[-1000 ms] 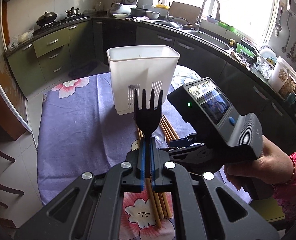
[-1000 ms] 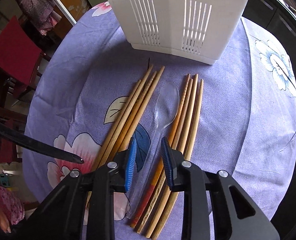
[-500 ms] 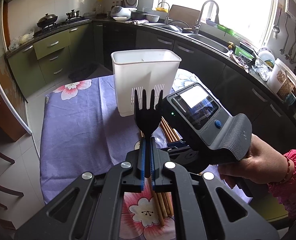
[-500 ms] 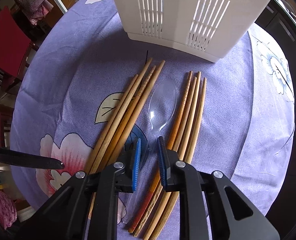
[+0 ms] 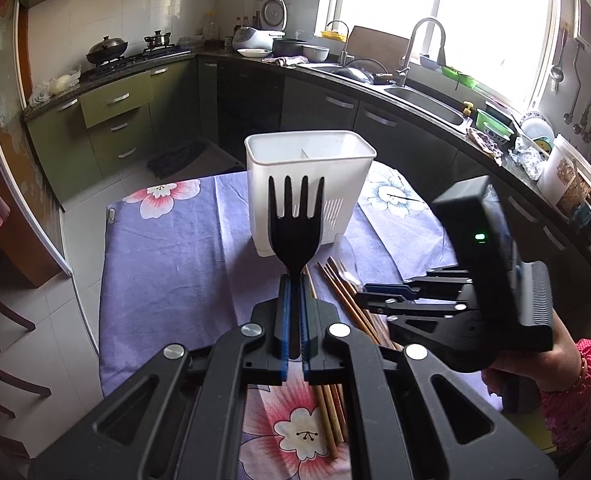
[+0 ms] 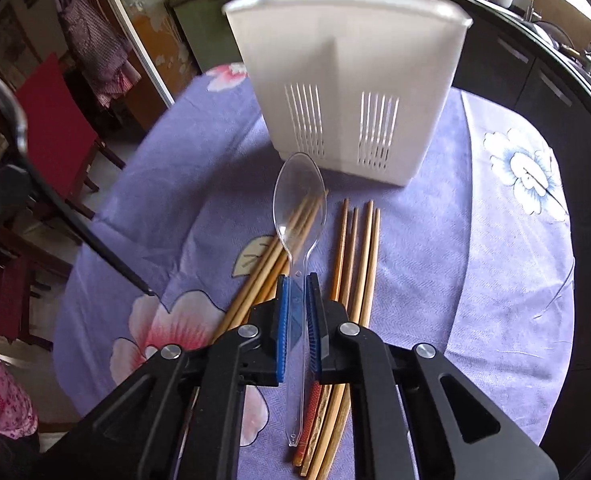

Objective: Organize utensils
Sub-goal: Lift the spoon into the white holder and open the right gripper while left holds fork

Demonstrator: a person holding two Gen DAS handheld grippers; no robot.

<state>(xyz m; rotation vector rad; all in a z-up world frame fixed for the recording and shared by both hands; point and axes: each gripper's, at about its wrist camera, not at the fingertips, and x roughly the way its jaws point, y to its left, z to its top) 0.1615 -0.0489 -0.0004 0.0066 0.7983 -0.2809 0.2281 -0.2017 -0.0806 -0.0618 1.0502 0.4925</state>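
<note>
My left gripper is shut on a black plastic fork, tines up, held above the table in front of the white utensil holder. My right gripper is shut on a clear plastic spoon and holds it lifted above the wooden chopsticks, bowl pointing at the utensil holder. The holder has a middle divider and looks empty. The right gripper also shows in the left wrist view. The fork's handle shows at the left of the right wrist view.
Two bundles of chopsticks lie on the purple floral tablecloth between holder and front edge. A red chair stands left of the table. Kitchen counters and a sink run behind.
My right gripper closed on the clear spoon and lifted it off the cloth, tilting up toward the holder. My left gripper with the fork rose slightly.
</note>
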